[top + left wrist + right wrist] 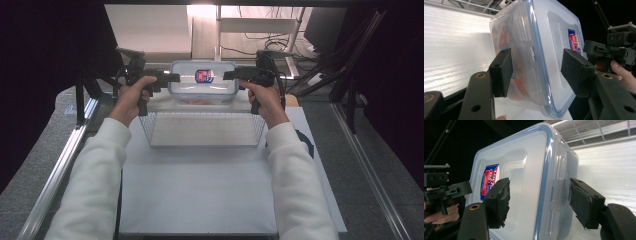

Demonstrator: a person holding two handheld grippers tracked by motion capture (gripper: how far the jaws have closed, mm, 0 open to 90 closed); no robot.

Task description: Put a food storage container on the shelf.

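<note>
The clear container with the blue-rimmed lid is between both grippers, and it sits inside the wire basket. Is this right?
Not quite. The clear container is between the left gripper and right gripper, but the high view shows it beyond the wire basket, not inside it.

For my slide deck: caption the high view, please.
Two hand-held grippers, left and right, flank a lidded clear container behind a wire basket.

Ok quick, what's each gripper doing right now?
Left gripper: open, jaws astride one end of the lidded container, one pad off the lid.
Right gripper: open, jaws astride the other end, gaps at both pads.
</note>
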